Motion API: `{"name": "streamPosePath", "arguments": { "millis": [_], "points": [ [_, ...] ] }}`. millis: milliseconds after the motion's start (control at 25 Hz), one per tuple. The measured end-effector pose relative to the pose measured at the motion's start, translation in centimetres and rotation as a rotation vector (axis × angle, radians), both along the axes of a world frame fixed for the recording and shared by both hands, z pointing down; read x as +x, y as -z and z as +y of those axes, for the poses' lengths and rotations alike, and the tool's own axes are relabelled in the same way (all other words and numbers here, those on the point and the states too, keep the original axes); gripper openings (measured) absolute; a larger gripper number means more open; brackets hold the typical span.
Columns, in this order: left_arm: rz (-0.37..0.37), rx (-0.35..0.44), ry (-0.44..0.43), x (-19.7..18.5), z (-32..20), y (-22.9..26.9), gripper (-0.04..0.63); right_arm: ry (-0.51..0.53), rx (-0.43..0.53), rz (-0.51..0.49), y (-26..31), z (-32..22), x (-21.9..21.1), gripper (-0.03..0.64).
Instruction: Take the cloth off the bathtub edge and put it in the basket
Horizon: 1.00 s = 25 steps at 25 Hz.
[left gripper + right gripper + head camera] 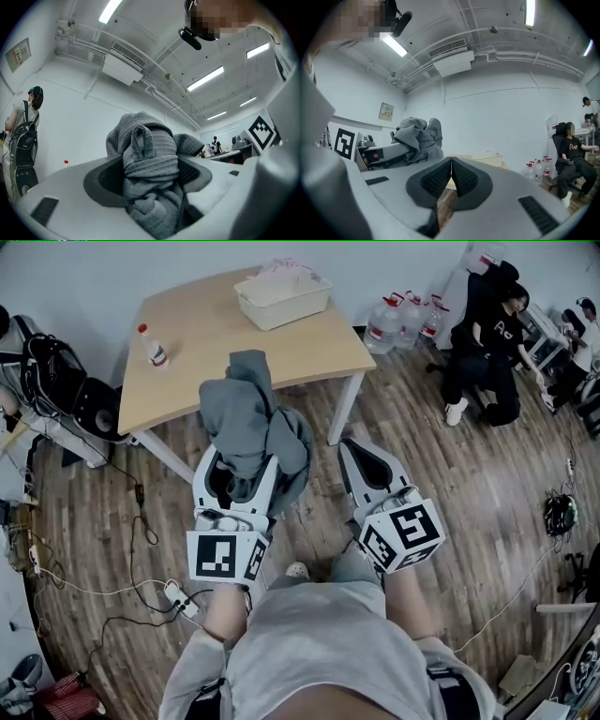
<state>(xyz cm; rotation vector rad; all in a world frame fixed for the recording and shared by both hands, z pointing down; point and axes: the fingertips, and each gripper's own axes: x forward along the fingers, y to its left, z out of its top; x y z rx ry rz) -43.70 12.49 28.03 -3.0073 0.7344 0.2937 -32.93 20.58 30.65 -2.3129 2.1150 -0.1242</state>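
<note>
A bunched grey cloth [251, 423] is clamped in my left gripper [241, 468], held up in the air in front of the wooden table [202, 348]. In the left gripper view the cloth [150, 159] fills the gap between the dark pads and bulges above them. My right gripper [367, 463] hangs beside it, shut with nothing between its pads [451, 176]; that view also shows the cloth [417, 136] off to the left. A white basket [281, 296] with pale fabric inside stands at the table's far right corner. No bathtub is in view.
A small bottle with a red cap [153, 345] stands on the table's left side. Water jugs [403, 317] line the wall, with seated people [487, 334] to the right. Cables and a power strip [178, 596] lie on the wood floor; bags [56, 381] sit left.
</note>
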Motion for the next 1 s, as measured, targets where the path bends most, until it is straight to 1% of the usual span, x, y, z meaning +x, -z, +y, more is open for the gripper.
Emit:
{"name": "streamPosePath", "arguments": {
  "millis": [120, 240, 440, 640, 1000],
  "points": [
    [-0.003, 0.003, 0.002, 0.4, -0.4, 0.0, 0.321, 0.0, 0.003, -0.006, 0.0, -0.6, 0.5, 0.011],
    [-0.001, 0.004, 0.012, 1.2, -1.0, 0.0, 0.321, 0.021, 0.001, -0.004, -0.1, -1.5, 1.3, 0.011],
    [0.006, 0.006, 0.033, 3.6, -2.1, 0.5, 0.321, 0.065, -0.004, -0.005, 0.3, -3.0, 3.4, 0.009],
    [0.008, 0.012, 0.054, 7.4, -3.1, 0.7, 0.321, 0.099, -0.006, -0.01, 0.4, -4.3, 7.1, 0.009],
    [0.011, 0.018, 0.088, 15.2, -4.0, 1.0, 0.321, 0.16, 0.004, -0.019, 0.7, -6.6, 15.0, 0.009]
  ]
}}
